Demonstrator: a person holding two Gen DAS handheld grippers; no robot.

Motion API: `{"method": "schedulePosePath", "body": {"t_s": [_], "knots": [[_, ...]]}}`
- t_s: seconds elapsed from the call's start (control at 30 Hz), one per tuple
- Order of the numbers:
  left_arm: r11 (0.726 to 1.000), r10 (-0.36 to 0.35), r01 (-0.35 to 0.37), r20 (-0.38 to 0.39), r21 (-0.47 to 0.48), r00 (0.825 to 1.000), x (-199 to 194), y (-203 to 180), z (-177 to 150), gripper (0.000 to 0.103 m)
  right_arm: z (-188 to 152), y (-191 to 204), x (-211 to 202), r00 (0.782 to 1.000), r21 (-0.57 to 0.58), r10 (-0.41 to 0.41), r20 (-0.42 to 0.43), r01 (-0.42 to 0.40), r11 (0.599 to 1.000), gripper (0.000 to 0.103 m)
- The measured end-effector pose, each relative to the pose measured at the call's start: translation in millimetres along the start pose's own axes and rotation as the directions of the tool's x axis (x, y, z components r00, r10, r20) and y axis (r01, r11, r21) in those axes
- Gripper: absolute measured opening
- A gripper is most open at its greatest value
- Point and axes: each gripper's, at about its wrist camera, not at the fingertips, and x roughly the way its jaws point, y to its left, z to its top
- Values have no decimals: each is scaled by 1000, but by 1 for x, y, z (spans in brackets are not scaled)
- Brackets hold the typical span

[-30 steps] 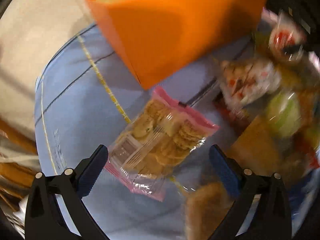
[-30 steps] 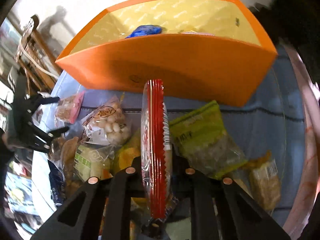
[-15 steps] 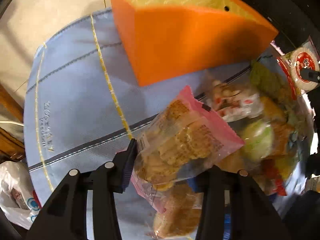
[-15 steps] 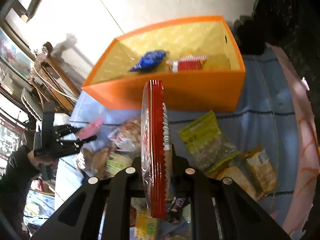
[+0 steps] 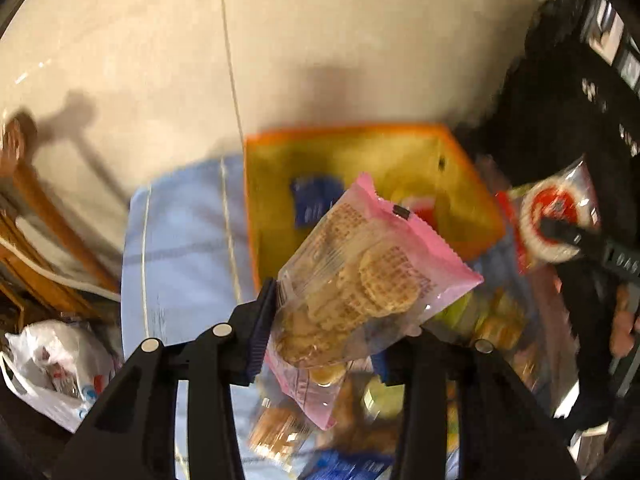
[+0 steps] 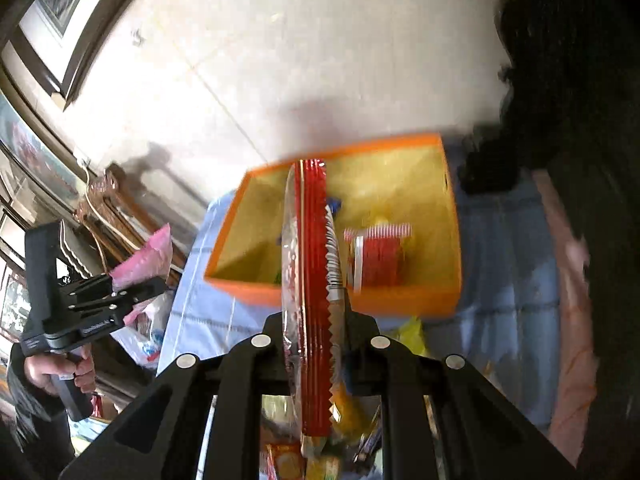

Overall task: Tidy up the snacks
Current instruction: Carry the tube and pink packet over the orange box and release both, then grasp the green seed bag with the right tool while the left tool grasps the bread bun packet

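hiding its own label, red packet (image 6: pixel 312 300) edge-on, orange bin (image 6: pixel 400 300) blurred (contents smeared)

**Two wrist fisheyes, both angled down at one box**

Each camera looks steeply down along its own black fingers, close behind them. Both share the open orange cardboard box with yellow lining (image 5: pixel 360 168) (image 6: pixel 400 184) at frame centre, on pale blue cloth (image 5: pixel 180 248) (image 6: pixel 504 248). The left gripper (image 6: pixel 120 288) appears mid-left in the right view.

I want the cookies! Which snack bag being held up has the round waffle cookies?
The pink-edged clear bag in the left gripper. The right gripper holds a red-and-white round packet instead.
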Motion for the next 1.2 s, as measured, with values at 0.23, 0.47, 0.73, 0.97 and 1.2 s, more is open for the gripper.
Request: {"method": "schedulePosePath", "body": {"t_s": [0.23, 0.47, 0.73, 0.97, 1.2], "knots": [[997, 71, -72, -52, -32, 996, 36, -15, 76, 40, 55, -19, 23, 999, 54, -32, -30, 34, 998, 15], [997, 54, -57, -47, -51, 997, 56, -20, 83, 58, 63, -21, 39, 989, -11, -150, -18, 150, 989, 37], [993, 101, -105, -66, -57, 993, 81, -3, 46, 99, 17, -31, 30, 981, -92, -191, -41, 187, 978, 99], [981, 190, -195, -154, -22, 970, 79, 33, -64, 99, -89, -58, 97, 928, -360, -271, -256, 168, 918, 99], [965, 249, -261, -299, 0, 921, 82, 57, -180, 99, -119, -60, 165, 879, -482, -325, -349, 130, 867, 99]]}}
